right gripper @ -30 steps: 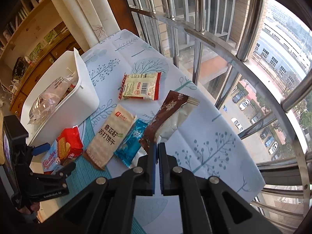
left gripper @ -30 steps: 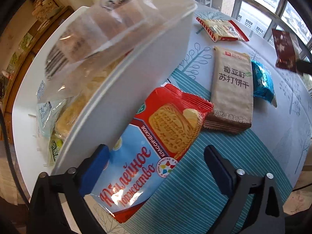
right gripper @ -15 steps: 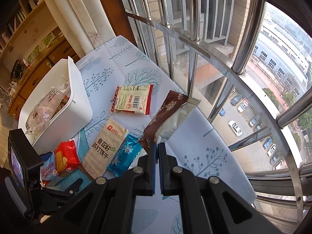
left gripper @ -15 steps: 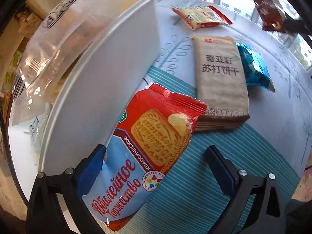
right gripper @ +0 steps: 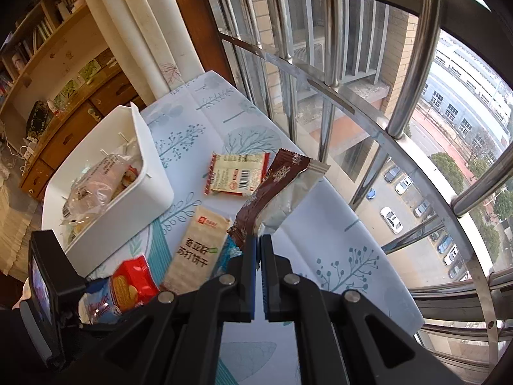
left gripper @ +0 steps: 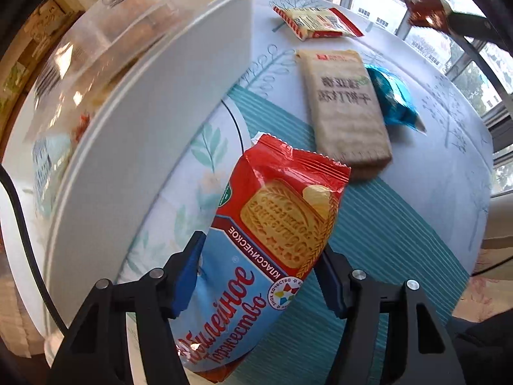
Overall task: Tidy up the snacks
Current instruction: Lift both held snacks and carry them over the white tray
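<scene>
My left gripper is shut on a red and blue biscuit packet and holds it lifted off the table, beside the white bin. The packet also shows in the right wrist view. My right gripper is shut on a brown and silver snack wrapper, held above the table. The wrapper shows at the top right of the left wrist view. The white bin holds a clear bag of snacks.
A tan cracker pack, a blue wrapped sweet and a red-edged cream packet lie on the patterned tablecloth. Window bars run along the table's far edge. A wooden cabinet stands behind the bin.
My left gripper has closed on the biscuit packet and lifted it off the table. My right gripper still holds the brown wrapper and has drifted slightly.
</scene>
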Tool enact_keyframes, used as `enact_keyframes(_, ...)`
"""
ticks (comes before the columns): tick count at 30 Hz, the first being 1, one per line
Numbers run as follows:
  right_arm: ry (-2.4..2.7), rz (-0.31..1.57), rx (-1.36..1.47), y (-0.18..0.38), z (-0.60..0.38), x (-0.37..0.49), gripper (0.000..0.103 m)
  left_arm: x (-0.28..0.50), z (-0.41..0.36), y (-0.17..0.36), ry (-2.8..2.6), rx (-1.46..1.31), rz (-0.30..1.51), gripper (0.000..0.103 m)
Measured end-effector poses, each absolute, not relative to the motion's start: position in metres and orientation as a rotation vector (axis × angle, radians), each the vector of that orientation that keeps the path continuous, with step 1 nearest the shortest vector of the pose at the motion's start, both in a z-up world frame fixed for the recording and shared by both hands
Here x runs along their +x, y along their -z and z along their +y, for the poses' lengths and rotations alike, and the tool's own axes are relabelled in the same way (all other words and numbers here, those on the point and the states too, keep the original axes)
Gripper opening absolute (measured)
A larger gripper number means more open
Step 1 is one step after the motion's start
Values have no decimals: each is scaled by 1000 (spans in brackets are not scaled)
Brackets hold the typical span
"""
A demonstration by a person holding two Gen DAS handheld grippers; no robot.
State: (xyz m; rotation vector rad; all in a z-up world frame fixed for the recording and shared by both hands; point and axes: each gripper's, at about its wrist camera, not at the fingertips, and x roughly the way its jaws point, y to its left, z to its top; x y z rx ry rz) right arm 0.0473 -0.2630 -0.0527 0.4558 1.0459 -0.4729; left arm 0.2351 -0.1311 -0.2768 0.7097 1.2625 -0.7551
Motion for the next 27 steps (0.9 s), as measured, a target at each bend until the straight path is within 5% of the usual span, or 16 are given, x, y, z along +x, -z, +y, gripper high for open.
enact_keyframes(11,397,995,396,25,-221,64,3,198,-55,242,734,547,1292,59)
enact_keyframes(27,212,907,293,-14,-139,115,3,244,40,133,635,351,1180,57)
